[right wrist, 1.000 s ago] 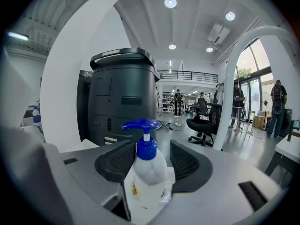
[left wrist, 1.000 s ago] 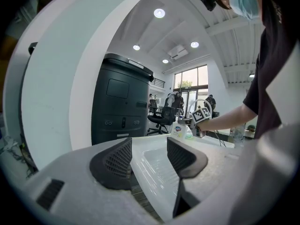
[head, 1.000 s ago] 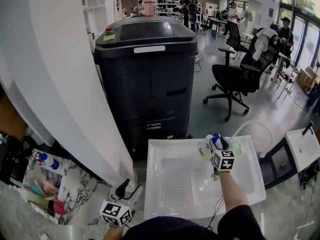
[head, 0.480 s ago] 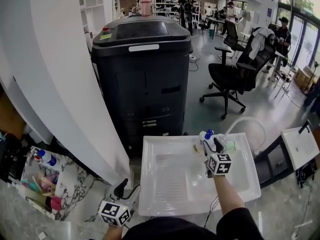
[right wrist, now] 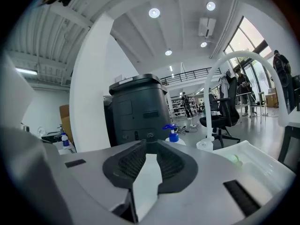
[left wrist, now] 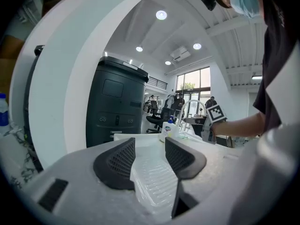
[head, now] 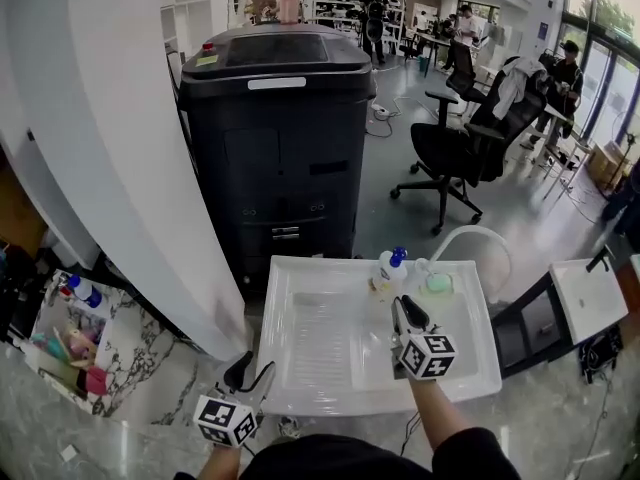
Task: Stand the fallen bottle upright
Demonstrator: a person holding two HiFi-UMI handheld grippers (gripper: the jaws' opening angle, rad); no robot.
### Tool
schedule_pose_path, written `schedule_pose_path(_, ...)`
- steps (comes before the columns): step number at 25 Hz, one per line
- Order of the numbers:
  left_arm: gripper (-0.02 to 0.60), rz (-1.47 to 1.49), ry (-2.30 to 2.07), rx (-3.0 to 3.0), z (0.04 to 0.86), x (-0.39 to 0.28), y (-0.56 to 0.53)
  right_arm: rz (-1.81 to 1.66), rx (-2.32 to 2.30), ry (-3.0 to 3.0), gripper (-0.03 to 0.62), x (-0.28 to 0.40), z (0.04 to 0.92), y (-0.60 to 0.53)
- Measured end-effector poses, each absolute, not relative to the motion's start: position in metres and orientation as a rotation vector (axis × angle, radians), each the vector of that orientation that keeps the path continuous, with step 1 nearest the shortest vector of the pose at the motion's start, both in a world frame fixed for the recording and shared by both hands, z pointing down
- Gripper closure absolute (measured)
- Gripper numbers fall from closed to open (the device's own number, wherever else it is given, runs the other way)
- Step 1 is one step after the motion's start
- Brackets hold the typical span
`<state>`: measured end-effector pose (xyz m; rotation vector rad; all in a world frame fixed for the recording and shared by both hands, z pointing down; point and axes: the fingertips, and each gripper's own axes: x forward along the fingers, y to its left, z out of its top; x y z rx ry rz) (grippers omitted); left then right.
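Bottle (head: pixel 390 268): upright at the sink's (head: pixel 290 388) far rim; task looks done.
Right gripper (head: pixel 403 313): fingers just closing, narrowly apart, empty.
Left gripper (head: pixel 252 373): fingers released, just eased inward, empty.

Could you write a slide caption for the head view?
Blue-pump bottle stands upright at the far rim of the white sink.

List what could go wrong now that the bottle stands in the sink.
The bottle stands at the sink's far rim beside a green object; a nudge may topple it. The right gripper, whose empty jaws have just been closing, points toward it; a forward swing could knock it down.
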<state>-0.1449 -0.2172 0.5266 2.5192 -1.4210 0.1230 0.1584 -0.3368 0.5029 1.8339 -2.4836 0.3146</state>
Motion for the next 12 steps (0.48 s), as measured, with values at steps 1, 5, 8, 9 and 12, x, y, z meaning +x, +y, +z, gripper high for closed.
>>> schedule_pose_path(1,0.371,0.123,-1.424,2.519,0.526,-0.142,-0.213,0.317,1.818,-2.505,0.526,0.156,0.501,-0.33)
schedule_pose_path(5,0.427,0.113,-1.464,2.524,0.52,-0.13,-0.196,0.345,1.76,-2.585,0.581,0.148,0.496,-0.301)
schedule_pose_path(8,0.477,0.116,-1.502,2.527,0.517,-0.122,-0.184,0.361,1.707,-2.635,0.589,0.145,0.494,-0.281)
schedule_pose_path(9,0.49,0.12,-1.512,2.527,0.516,-0.119,-0.18,0.364,1.688,-2.649,0.589,0.145,0.494,-0.275)
schedule_pose_path(12,0.513,0.136,-1.546,2.515,0.516,-0.113,-0.169,0.386,1.643,-2.682,0.589,0.144,0.494,-0.259)
